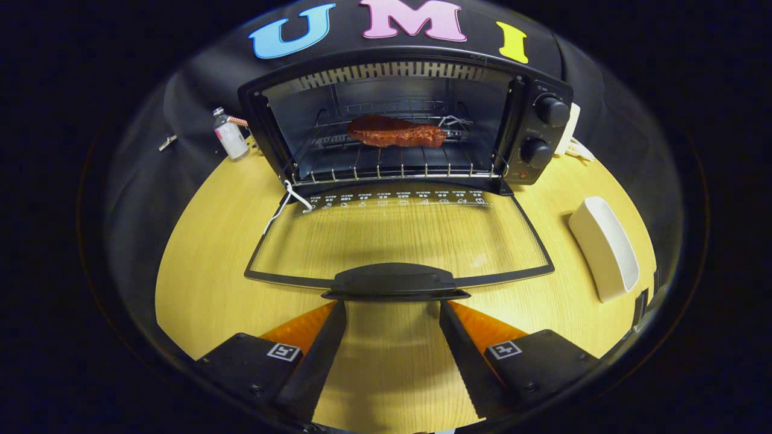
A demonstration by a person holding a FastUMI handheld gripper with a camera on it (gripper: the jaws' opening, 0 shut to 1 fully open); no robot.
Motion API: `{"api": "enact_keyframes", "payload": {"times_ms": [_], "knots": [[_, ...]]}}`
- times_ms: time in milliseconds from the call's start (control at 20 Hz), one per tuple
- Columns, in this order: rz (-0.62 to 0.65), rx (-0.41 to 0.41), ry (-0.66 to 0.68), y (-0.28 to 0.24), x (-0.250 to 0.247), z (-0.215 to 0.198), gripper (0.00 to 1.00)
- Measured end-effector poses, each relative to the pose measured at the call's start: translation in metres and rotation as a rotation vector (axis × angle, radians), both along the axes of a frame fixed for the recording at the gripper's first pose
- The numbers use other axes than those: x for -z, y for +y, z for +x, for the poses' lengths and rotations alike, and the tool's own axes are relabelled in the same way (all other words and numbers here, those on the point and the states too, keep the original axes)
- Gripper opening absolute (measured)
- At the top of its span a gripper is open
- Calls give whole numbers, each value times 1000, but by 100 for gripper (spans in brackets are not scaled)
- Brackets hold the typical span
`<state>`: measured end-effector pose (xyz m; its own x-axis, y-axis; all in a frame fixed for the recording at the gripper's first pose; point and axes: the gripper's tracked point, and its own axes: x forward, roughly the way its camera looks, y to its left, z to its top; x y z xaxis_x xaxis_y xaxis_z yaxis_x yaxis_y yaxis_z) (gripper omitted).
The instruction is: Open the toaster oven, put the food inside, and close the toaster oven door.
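Tool point(393, 307) spread below door handle point(395, 282)

Small white icons and captions printed along the hinge edge of the open glass door point(398, 241), too small to read, square black-and-white markers on both fingers point(283, 352), bottle point(231, 137) label illegible

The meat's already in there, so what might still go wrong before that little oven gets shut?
The gripper is open, its fingertips just short of the door handle, so it may slip off the low, smooth handle when lifting. The glass door lies flat on the table; if it is pushed up too hard, the light toaster oven might slide back. The white cord by the left hinge could get pinched. The steak sits well inside, so it looks safe.
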<state>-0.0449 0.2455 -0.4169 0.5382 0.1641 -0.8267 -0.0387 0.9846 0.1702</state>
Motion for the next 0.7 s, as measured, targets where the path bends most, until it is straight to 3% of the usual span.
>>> {"api": "enact_keyframes", "payload": {"times_ms": [400,700], "knots": [[50,21,-73,-4,-40,1,96],[26,-37,-228,-5,-92,19,96]]}}
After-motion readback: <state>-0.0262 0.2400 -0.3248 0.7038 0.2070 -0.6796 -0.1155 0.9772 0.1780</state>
